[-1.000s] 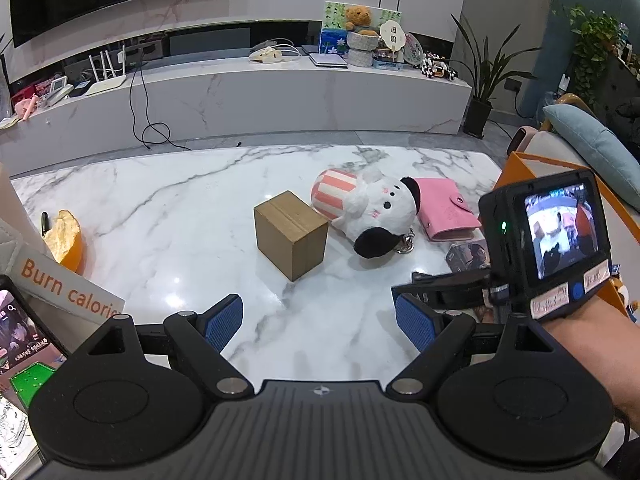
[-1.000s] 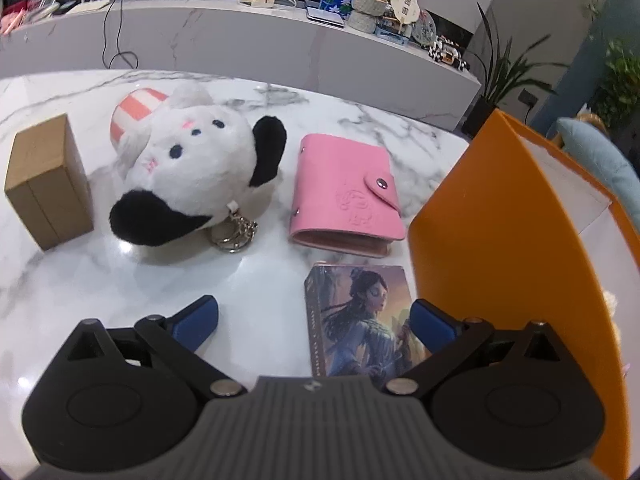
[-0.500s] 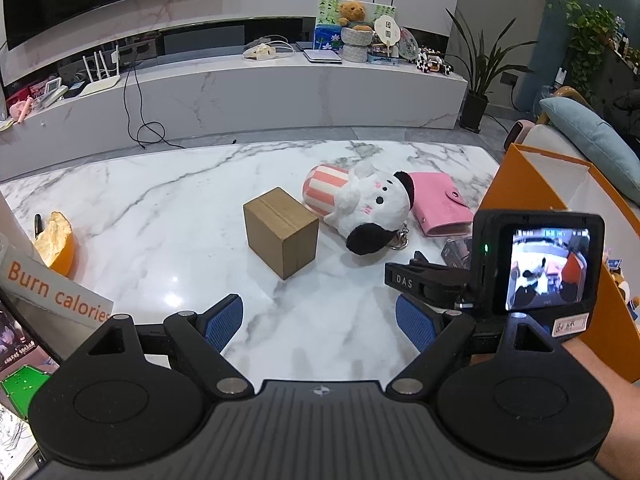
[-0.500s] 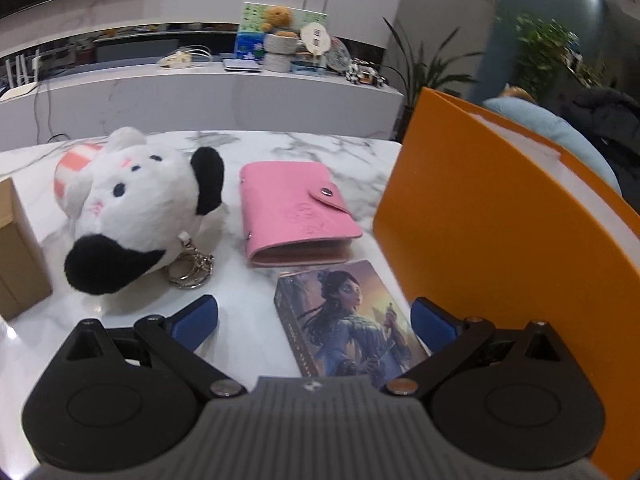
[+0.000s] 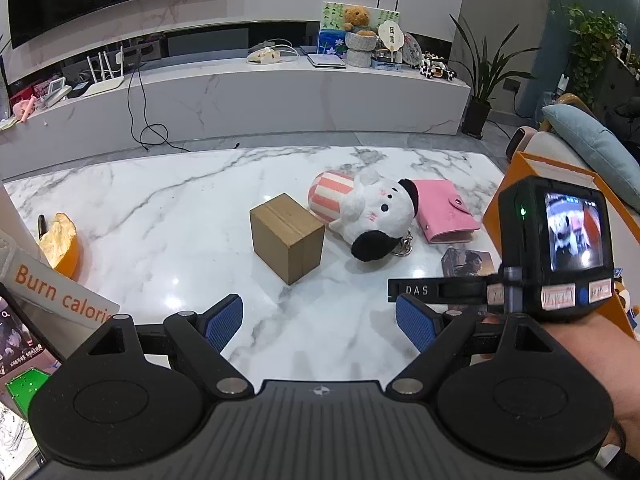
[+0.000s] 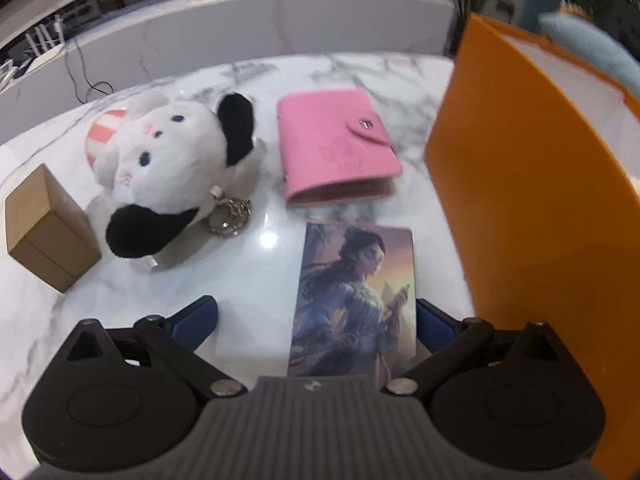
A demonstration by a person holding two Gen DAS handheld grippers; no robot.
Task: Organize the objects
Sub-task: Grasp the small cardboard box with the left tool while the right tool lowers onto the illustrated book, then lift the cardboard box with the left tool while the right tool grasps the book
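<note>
The illustrated card box (image 6: 354,300) lies flat on the marble table (image 6: 256,248), its near end between the spread fingers of the right gripper (image 6: 316,316), which holds nothing yet. Its right edge runs just beside the wall of the orange box (image 6: 532,200), the likely container for the sorting. To grip it well, I judge the gripper should go lower so both pads meet the long edges squarely; the right pad has little room against the orange wall, so nudging the box left first may help, and the glossy cover could slip under a shallow pinch.

Beyond it, farther away, rests the pink wallet (image 6: 336,148), snapped closed. Left of that sprawls the plush toy (image 6: 172,172) with its metal keyring (image 6: 230,218), and left again stands the cardboard box (image 6: 48,224).

The left gripper (image 5: 320,322) hovers near the table's front, fingers released and wide apart, grasping nothing, well apart from the cardboard box ahead.

The table is white marble with grey veins and glare spots. Behind it runs a long white TV console (image 5: 240,100) with a teddy bear (image 5: 356,18), cables and a router; a potted plant (image 5: 480,80) stands at the far right.
</note>
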